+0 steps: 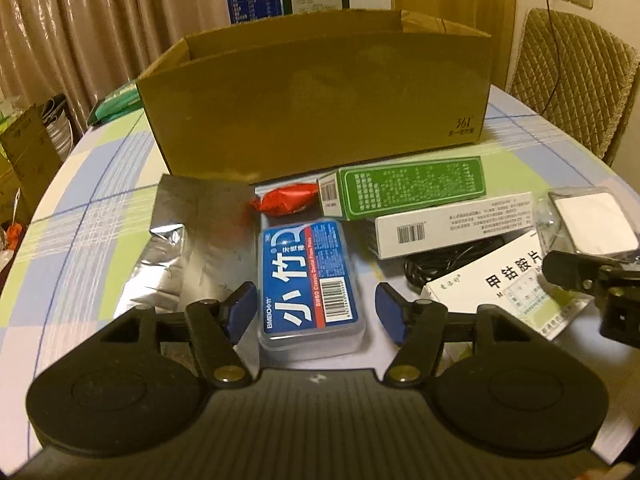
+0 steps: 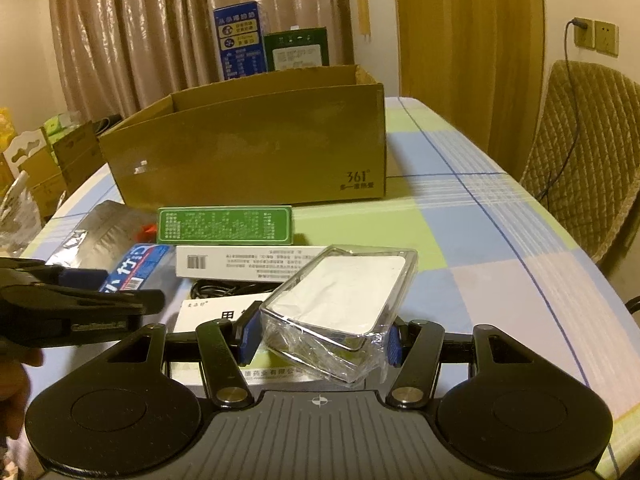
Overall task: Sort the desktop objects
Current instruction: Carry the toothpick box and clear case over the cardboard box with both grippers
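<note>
floss box point(image 1: 310, 284), blue label, flat on tabletop point(image 1: 100, 184) between the parted, untouching pads of left hand-held gripper point(image 1: 316, 312); light, stiff, slick plastic, so take its long sides. right hand-held gripper point(image 2: 320, 336) clamped on clear wrapped case point(image 2: 340, 304), crinkly, slippery.

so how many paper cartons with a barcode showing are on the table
2: the green carton lies in front of the cardboard box; the white carton lies just nearer. Other barcodes may be hidden.

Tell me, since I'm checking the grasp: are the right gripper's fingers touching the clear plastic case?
Touching. In the right wrist view both blue fingers press the sides of the clear plastic case, held tilted.
</note>
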Available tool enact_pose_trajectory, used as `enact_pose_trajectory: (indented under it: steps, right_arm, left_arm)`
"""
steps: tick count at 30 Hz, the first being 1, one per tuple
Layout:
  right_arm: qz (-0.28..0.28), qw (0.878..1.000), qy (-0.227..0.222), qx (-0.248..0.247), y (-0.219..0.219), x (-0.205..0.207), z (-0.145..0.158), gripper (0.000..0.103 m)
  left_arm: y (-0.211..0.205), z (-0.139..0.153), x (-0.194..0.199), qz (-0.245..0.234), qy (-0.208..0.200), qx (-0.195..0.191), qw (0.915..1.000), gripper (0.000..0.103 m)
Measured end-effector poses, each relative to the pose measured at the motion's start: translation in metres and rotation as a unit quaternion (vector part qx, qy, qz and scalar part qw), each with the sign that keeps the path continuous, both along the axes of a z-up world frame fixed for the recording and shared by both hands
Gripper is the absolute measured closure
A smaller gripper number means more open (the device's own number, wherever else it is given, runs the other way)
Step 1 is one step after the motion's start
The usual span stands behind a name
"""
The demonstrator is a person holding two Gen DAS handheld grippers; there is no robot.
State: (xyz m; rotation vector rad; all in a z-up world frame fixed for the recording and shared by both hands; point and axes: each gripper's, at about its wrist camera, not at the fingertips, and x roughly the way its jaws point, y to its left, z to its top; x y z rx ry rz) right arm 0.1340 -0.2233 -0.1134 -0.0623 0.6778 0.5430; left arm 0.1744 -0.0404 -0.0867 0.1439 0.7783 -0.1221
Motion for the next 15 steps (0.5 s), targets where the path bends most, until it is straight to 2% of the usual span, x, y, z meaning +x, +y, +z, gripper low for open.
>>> enact_pose_trajectory:
  steps: [5,10,15]
  right_arm:
    - [0.007,1.000,0.002,-0.001,0.0002,-0.0019,-0.0001,0.048]
    - [0.008,1.000,0.007,-0.008,0.0037,-0.0029,-0.0020,0.048]
    - [0.010,1.000,0.005,-0.013,0.0051,-0.0036,-0.0048,0.047]
  left_arm:
    - [-0.0006,-0.0050,0.0017,0.003,0.015,-0.005,0.9999,0.048]
    - [0.0035,-0.0016,-0.0027,0.010,0.024,-0.017,0.9995,0.048]
    - [0.0004,-0.0024,-0.0031,0.006,0.017,-0.009,0.9998,0.047]
